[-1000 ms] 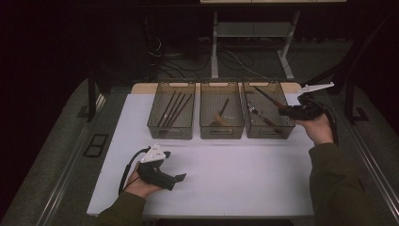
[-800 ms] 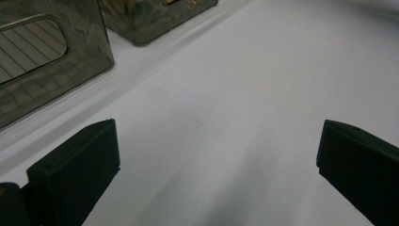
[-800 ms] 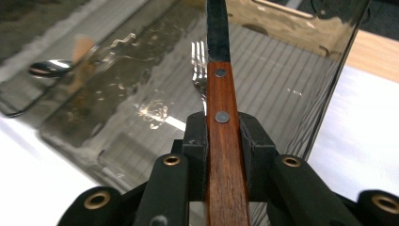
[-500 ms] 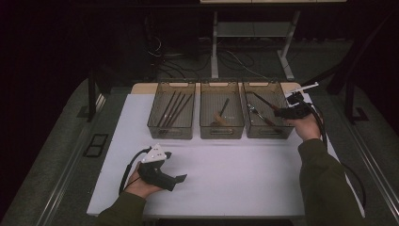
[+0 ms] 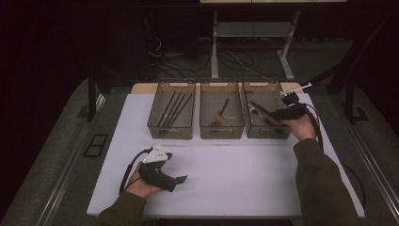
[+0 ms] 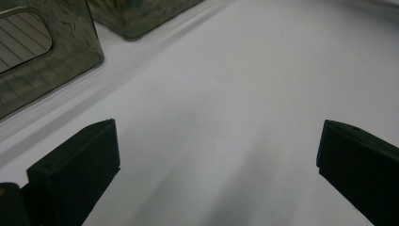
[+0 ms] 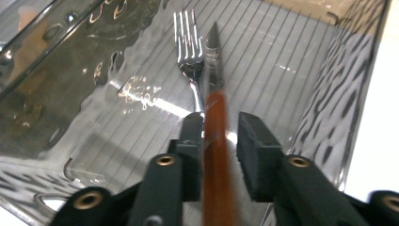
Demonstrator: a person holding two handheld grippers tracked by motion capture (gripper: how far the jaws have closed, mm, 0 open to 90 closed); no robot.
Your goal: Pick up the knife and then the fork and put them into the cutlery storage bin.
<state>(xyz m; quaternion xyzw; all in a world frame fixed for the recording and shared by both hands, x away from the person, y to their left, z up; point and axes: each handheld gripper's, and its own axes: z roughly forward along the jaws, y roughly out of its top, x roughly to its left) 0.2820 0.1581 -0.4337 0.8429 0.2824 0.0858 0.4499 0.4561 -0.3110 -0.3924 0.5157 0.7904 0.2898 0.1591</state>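
In the right bin (image 7: 329, 94), knife (image 7: 214, 122) between loosening fingers (image 7: 254, 136).

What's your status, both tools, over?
Left tool open, low over table. Right tool just opening, knife between jaws in right bin. Fork alongside.

No text, label, brand, number or sign can be read on the three bins (image 5: 220, 116), the table (image 5: 235, 165) or either gripper.
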